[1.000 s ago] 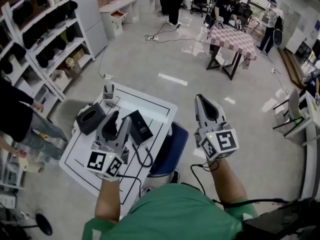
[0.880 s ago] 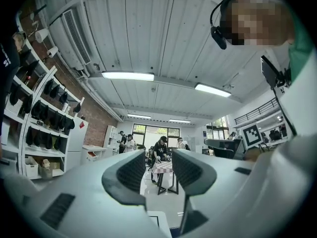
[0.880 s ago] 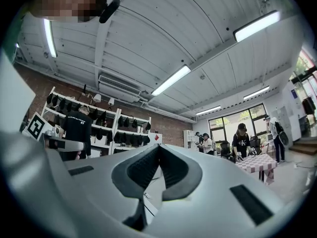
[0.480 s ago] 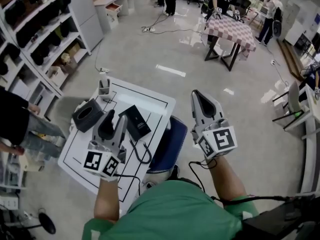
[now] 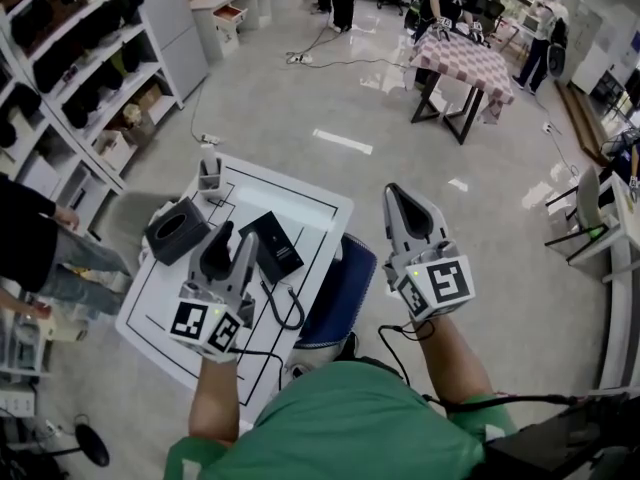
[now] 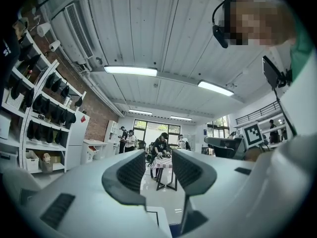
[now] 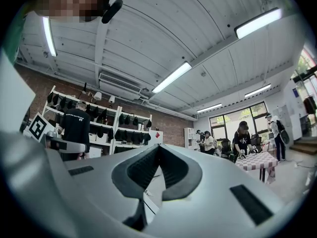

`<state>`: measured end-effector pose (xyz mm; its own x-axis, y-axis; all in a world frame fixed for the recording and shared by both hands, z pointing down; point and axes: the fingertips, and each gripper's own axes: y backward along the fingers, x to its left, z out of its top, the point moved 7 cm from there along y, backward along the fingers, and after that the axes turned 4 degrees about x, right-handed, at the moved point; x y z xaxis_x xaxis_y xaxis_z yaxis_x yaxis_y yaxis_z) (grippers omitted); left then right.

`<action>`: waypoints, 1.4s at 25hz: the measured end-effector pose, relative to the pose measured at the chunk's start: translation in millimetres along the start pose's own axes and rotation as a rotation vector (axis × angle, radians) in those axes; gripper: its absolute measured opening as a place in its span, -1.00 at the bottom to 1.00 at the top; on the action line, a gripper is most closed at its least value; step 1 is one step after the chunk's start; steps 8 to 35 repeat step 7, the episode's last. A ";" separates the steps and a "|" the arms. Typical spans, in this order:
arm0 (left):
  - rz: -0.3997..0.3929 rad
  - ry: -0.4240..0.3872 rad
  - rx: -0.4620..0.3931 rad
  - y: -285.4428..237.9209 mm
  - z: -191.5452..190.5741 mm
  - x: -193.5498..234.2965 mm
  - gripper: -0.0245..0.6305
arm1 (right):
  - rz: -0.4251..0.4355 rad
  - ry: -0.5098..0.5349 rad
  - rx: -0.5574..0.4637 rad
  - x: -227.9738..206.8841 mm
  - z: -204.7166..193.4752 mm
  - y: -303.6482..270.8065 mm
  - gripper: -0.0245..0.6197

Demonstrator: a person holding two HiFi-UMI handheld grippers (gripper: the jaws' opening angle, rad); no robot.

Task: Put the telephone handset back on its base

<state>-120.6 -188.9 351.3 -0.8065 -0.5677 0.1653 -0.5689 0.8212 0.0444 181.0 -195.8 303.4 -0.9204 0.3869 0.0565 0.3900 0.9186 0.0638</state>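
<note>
Between the two grey jaws of the left gripper (image 6: 152, 170) there is a wide gap with nothing in it, and through the gap you can see only the far room. The jaws of the right gripper (image 7: 157, 150) are pressed together at their tips, and they grip nothing. Seen from the head view, the left gripper (image 5: 235, 236) hangs over the white table with thin black lines (image 5: 160, 303), and its tips are just beside the flat black telephone (image 5: 272, 246). The telephone lies on the table near the middle. I cannot tell if its handset sits on the base. A thin black cord (image 5: 288, 313) loops from the telephone toward the near edge of the table. The right gripper (image 5: 393, 190) is held up well off to the side, past the blue chair (image 5: 338, 290) that is tucked by the table's edge. A black box with a round hole on top (image 5: 178, 231) rests on the table to the left of the telephone. A small grey holder (image 5: 208, 176) stands at the far corner.
</note>
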 end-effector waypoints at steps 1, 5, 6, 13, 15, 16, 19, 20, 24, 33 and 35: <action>0.001 0.002 0.002 0.1 -0.7 0.8 -0.38 | 0.000 0.000 0.000 0.2 -0.1 -0.6 -0.85; -0.001 0.007 0.006 0.7 -1.2 3.3 -0.38 | -0.002 0.000 0.003 1.7 1.0 -2.6 -0.85; -0.002 0.007 0.008 0.8 -1.0 3.9 -0.38 | -0.001 0.001 0.004 2.2 1.3 -3.3 -0.85; -0.002 0.006 0.009 0.9 -0.7 4.6 -0.38 | -0.001 0.001 0.004 2.8 1.6 -3.9 -0.85; -0.002 0.006 0.009 0.9 -0.7 4.6 -0.38 | -0.001 0.001 0.004 2.8 1.6 -3.9 -0.85; -0.002 0.006 0.009 0.9 -0.7 4.6 -0.38 | -0.001 0.001 0.004 2.8 1.6 -3.9 -0.85; -0.002 0.006 0.009 0.9 -0.7 4.6 -0.38 | -0.001 0.001 0.004 2.8 1.6 -3.9 -0.85; -0.002 0.006 0.009 0.9 -0.7 4.6 -0.38 | -0.001 0.001 0.004 2.8 1.6 -3.9 -0.85; -0.002 0.006 0.009 0.9 -0.7 4.6 -0.38 | -0.001 0.001 0.004 2.8 1.6 -3.9 -0.85; -0.002 0.006 0.009 0.9 -0.7 4.6 -0.38 | -0.001 0.001 0.004 2.8 1.6 -3.9 -0.85; -0.002 0.006 0.009 0.9 -0.7 4.6 -0.38 | -0.001 0.001 0.004 2.8 1.6 -3.9 -0.85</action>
